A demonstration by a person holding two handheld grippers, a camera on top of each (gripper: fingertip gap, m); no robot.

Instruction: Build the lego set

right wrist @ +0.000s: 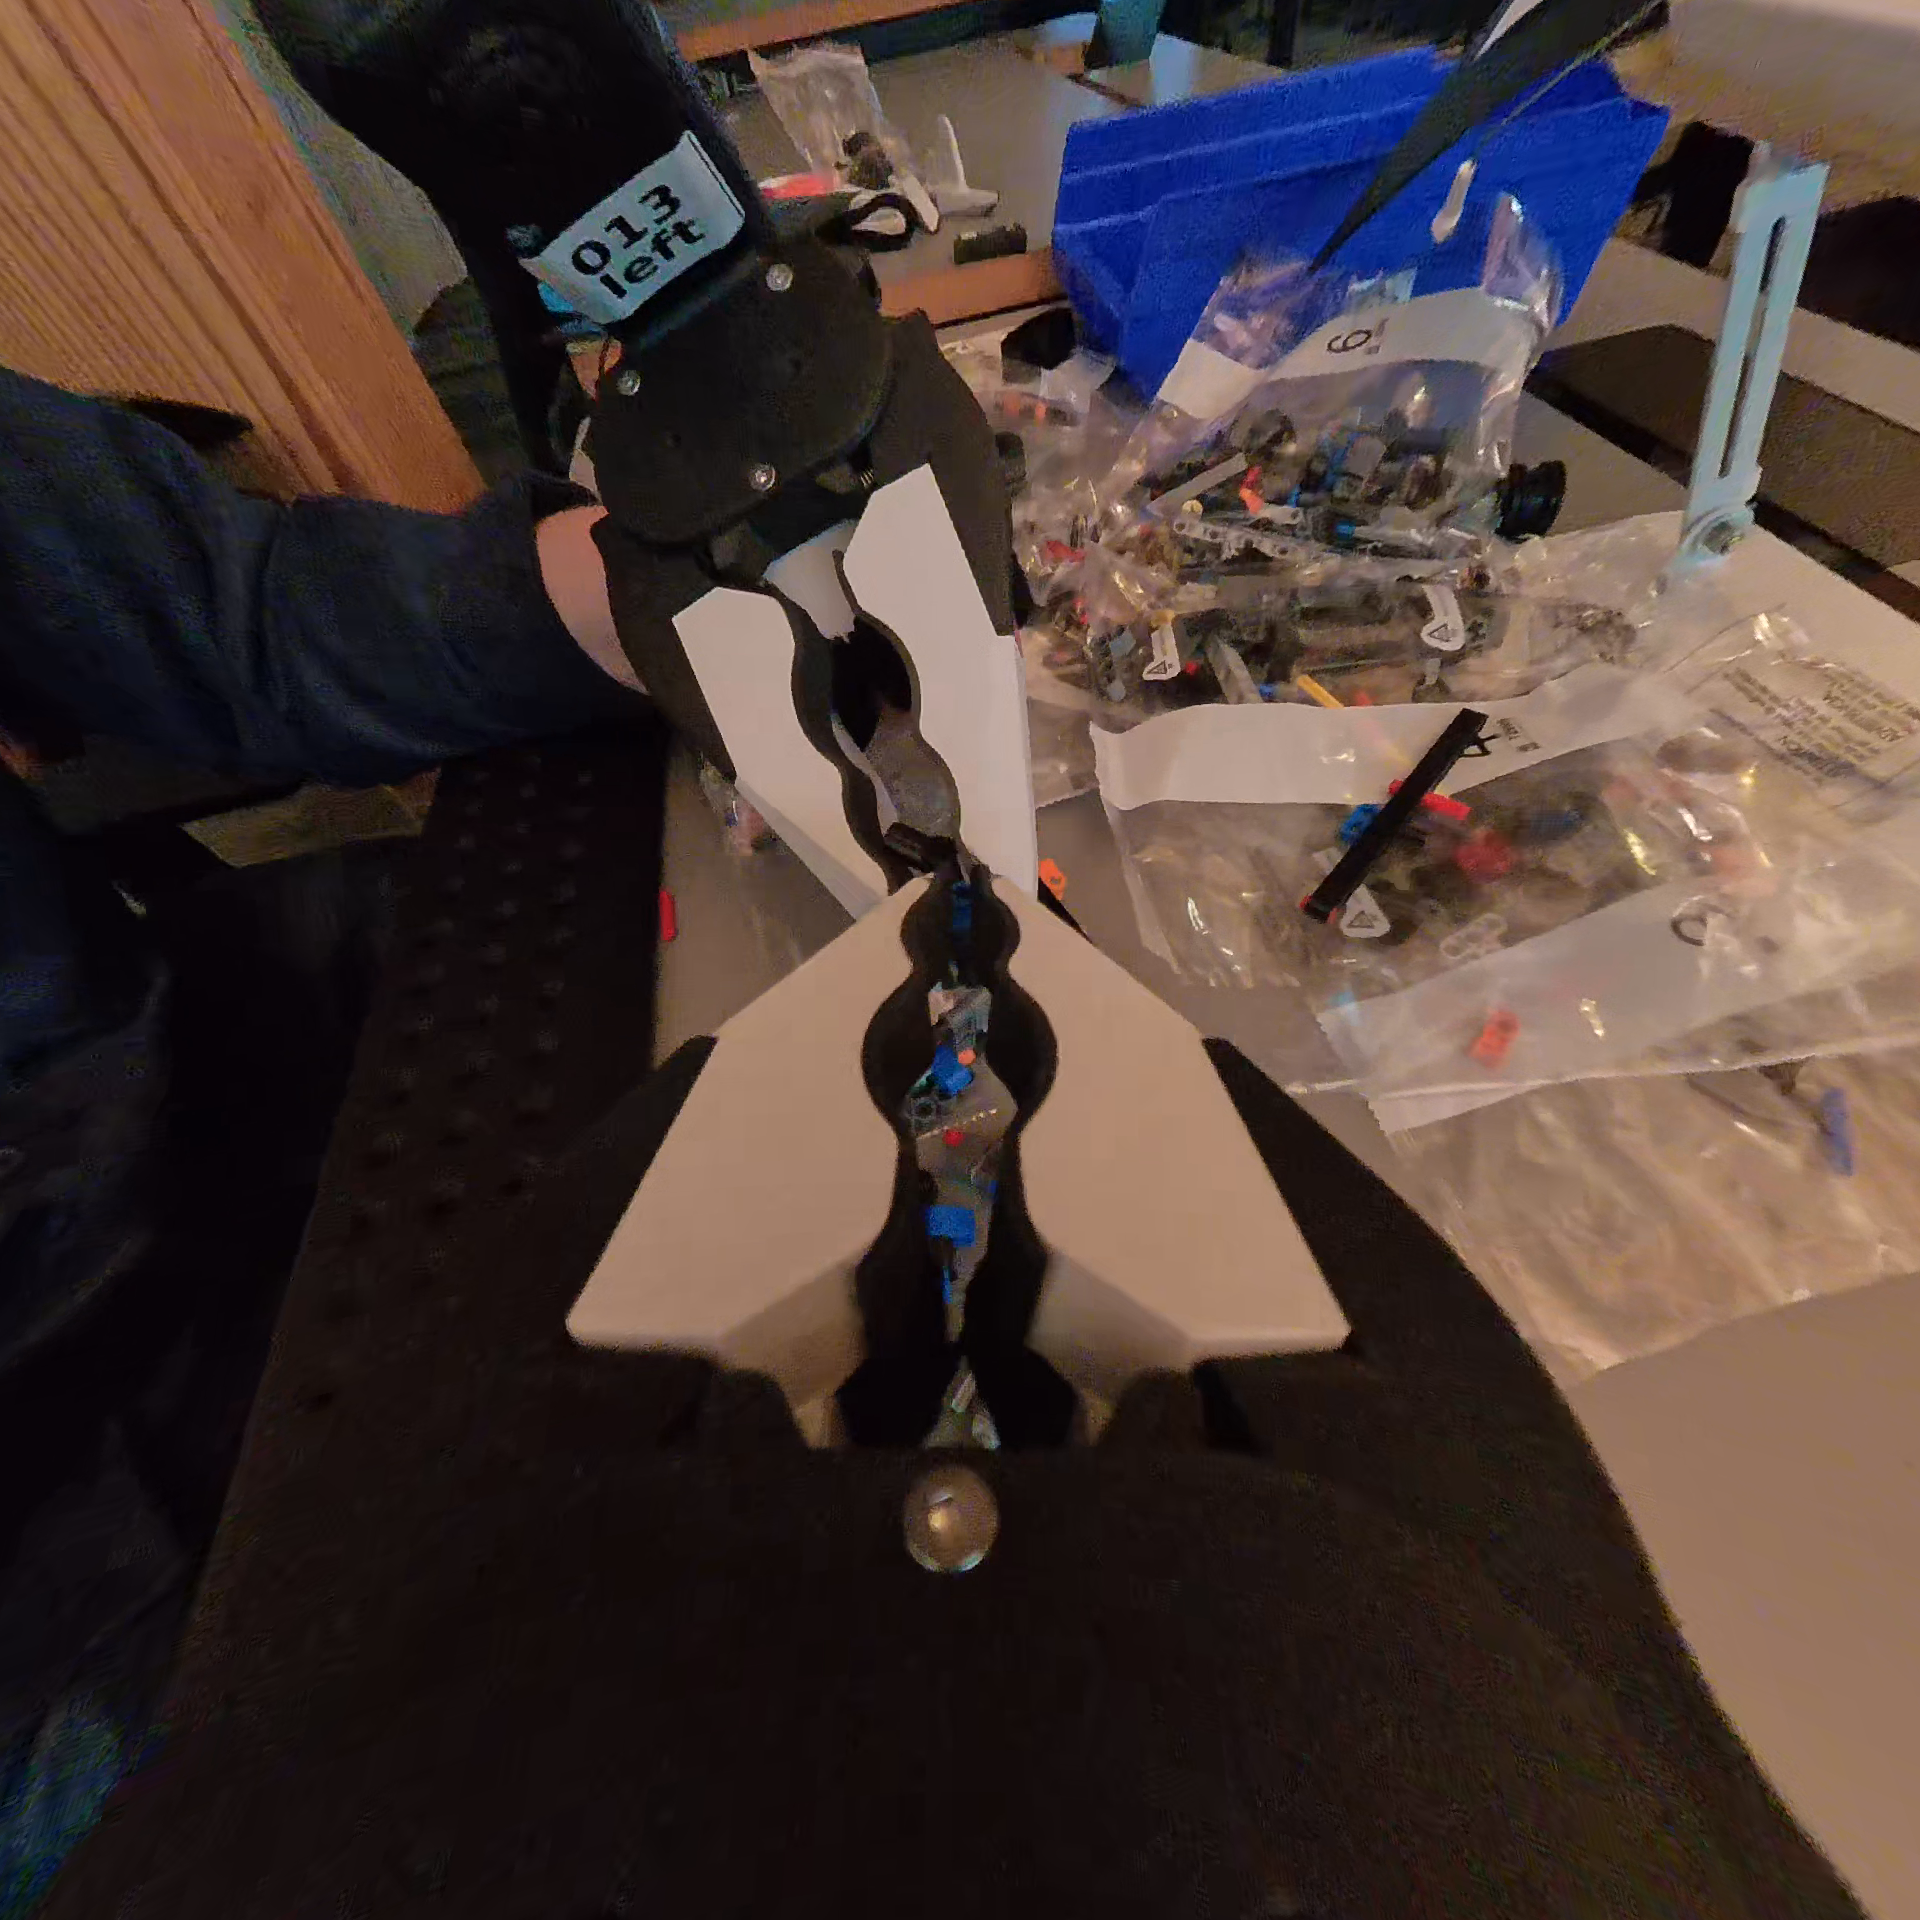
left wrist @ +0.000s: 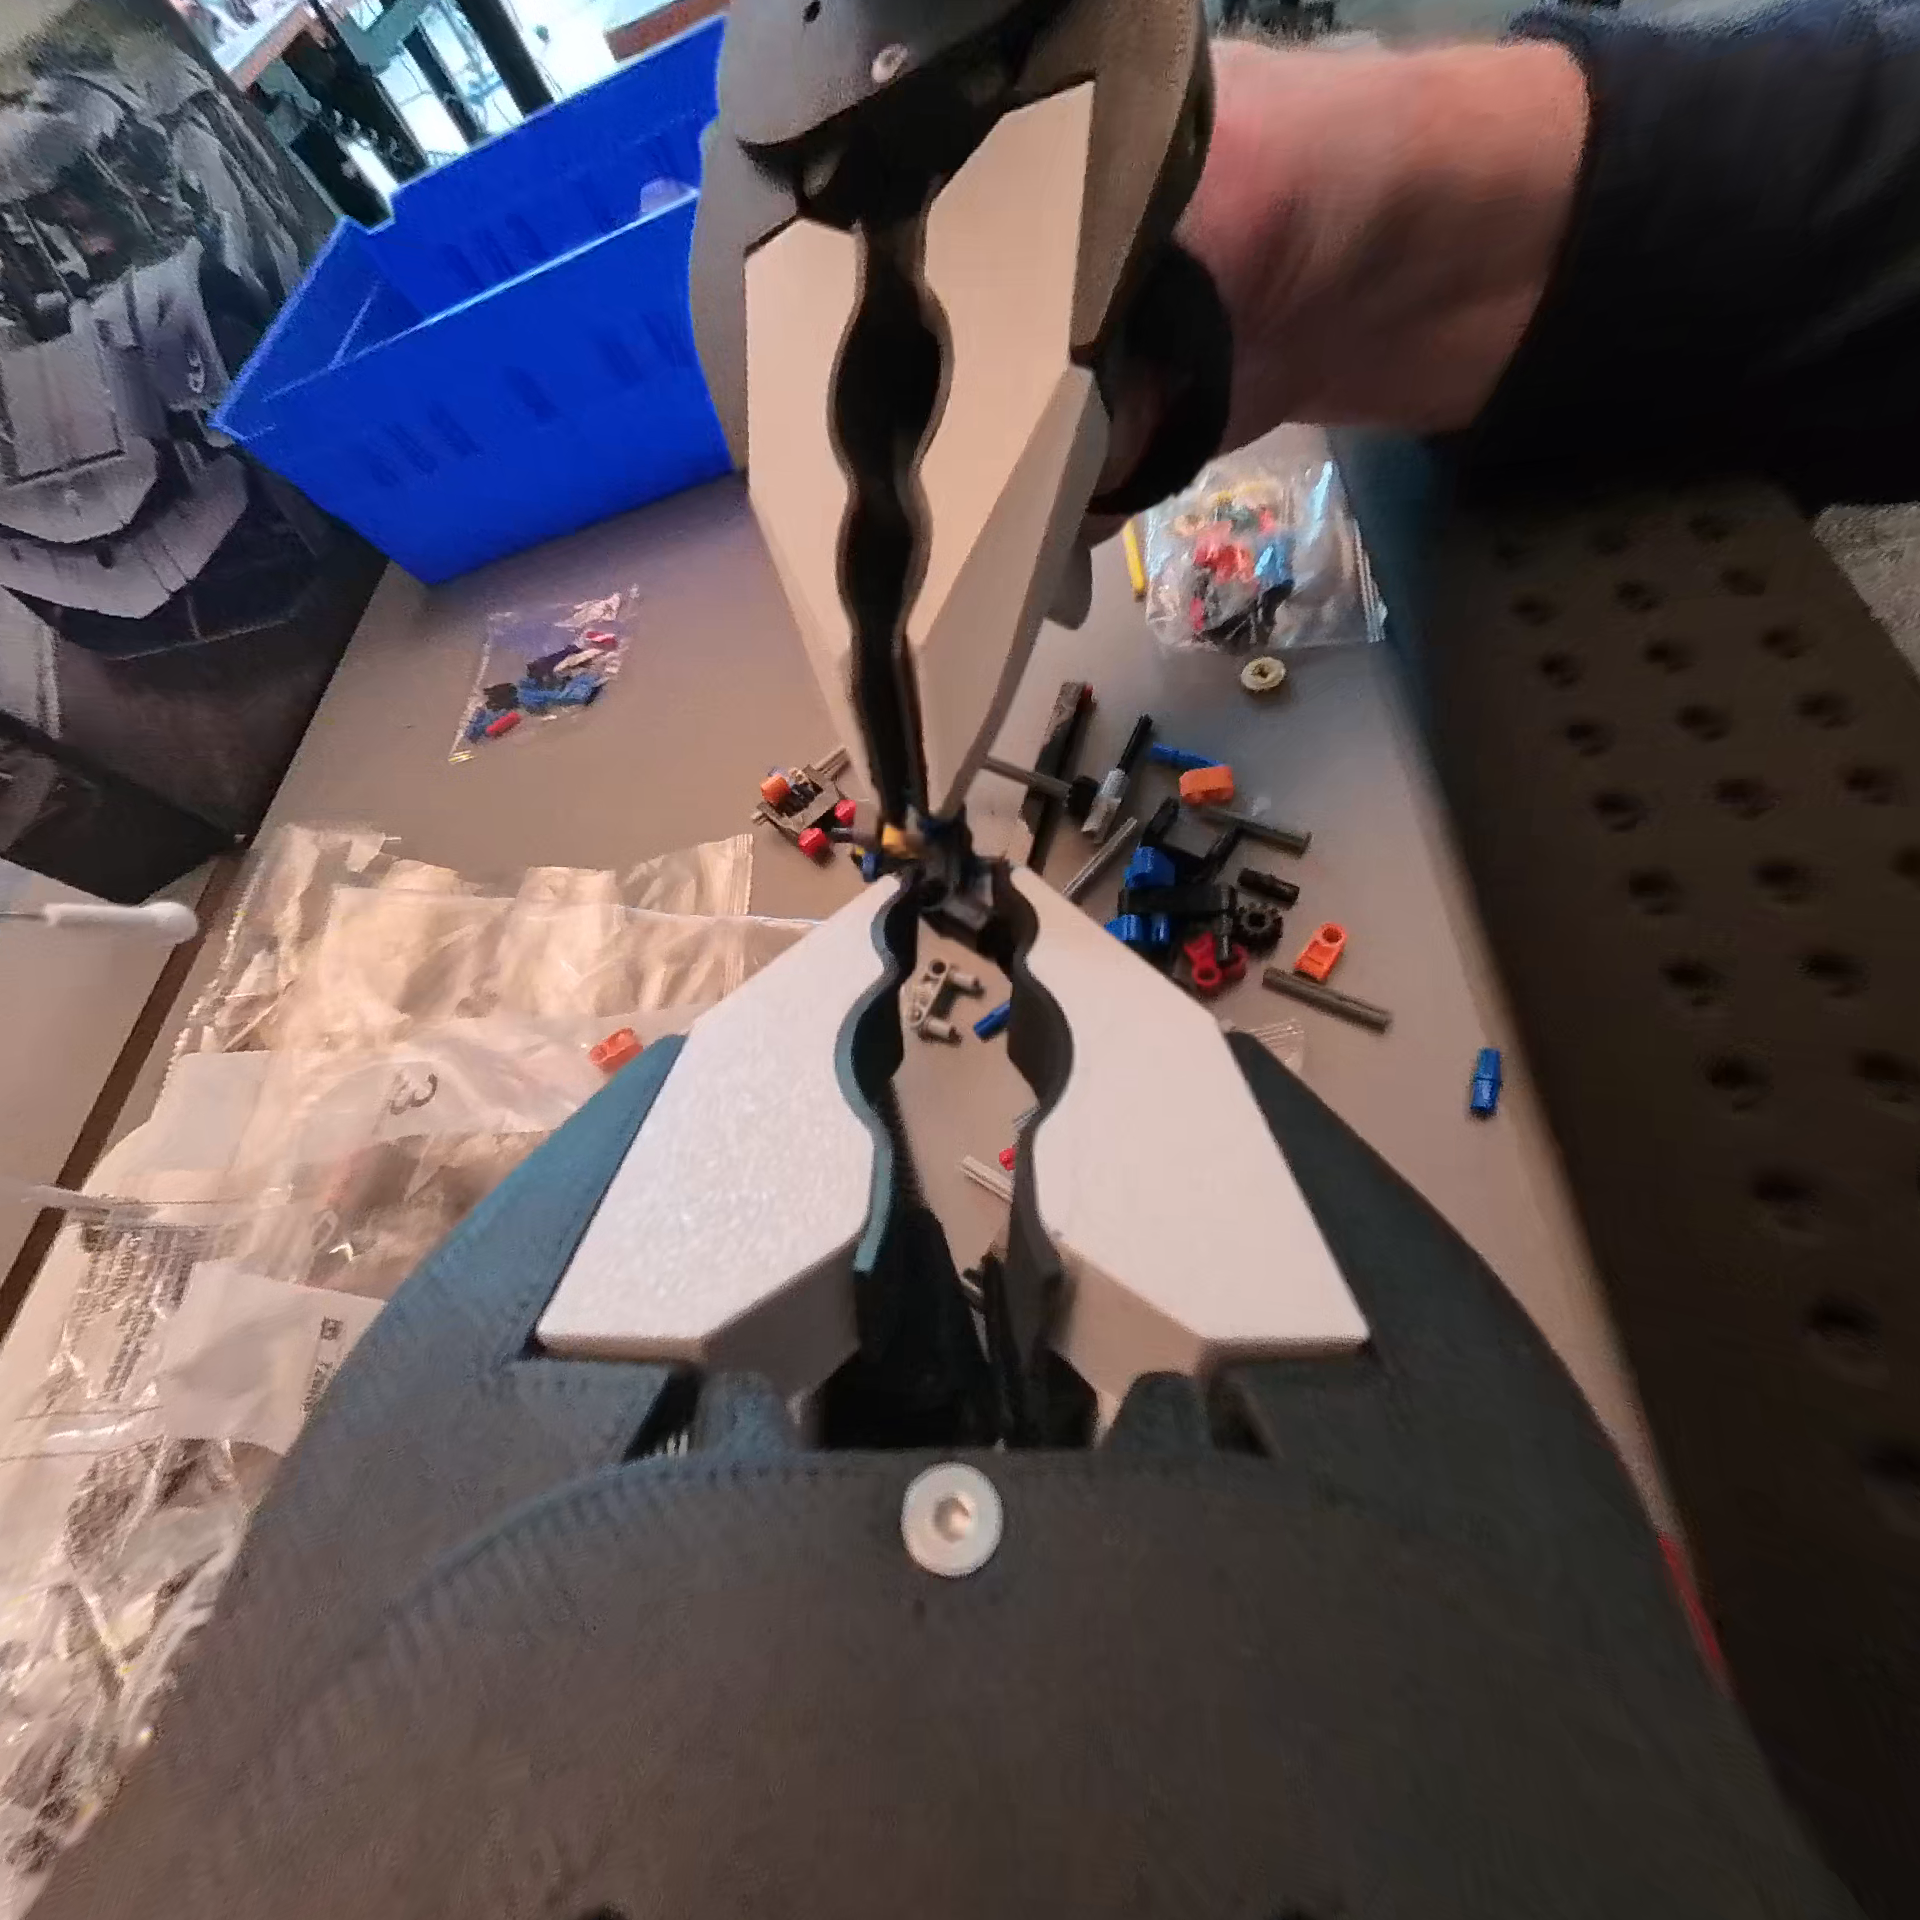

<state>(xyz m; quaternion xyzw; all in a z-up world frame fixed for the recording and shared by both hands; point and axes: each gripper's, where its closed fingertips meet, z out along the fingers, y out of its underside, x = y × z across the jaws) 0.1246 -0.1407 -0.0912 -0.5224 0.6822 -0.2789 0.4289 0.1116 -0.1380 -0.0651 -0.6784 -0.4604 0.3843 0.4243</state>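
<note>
My left gripper (left wrist: 940,883) is shut on a small dark grey lego assembly (left wrist: 951,902) and holds it above the grey table (left wrist: 644,790). My right gripper (left wrist: 902,821) comes down from above, tip to tip with the left one. It is shut on a small blue piece (right wrist: 961,902) with a yellow bit (left wrist: 894,842), pressed against the assembly. In the right wrist view my right gripper (right wrist: 958,883) meets the left gripper (right wrist: 920,847) the same way. The joint itself is mostly hidden by the fingertips.
Loose lego pieces (left wrist: 1195,883) lie right of the grippers, and a small red and orange sub-assembly (left wrist: 805,805) lies left of them. Bags of pieces (left wrist: 1257,561) (right wrist: 1330,499), clear bags (left wrist: 364,1039) and a blue bin (left wrist: 499,364) surround them. A dark perforated mat (left wrist: 1662,935) borders the table. The tips of both grippers are at nearly the same place.
</note>
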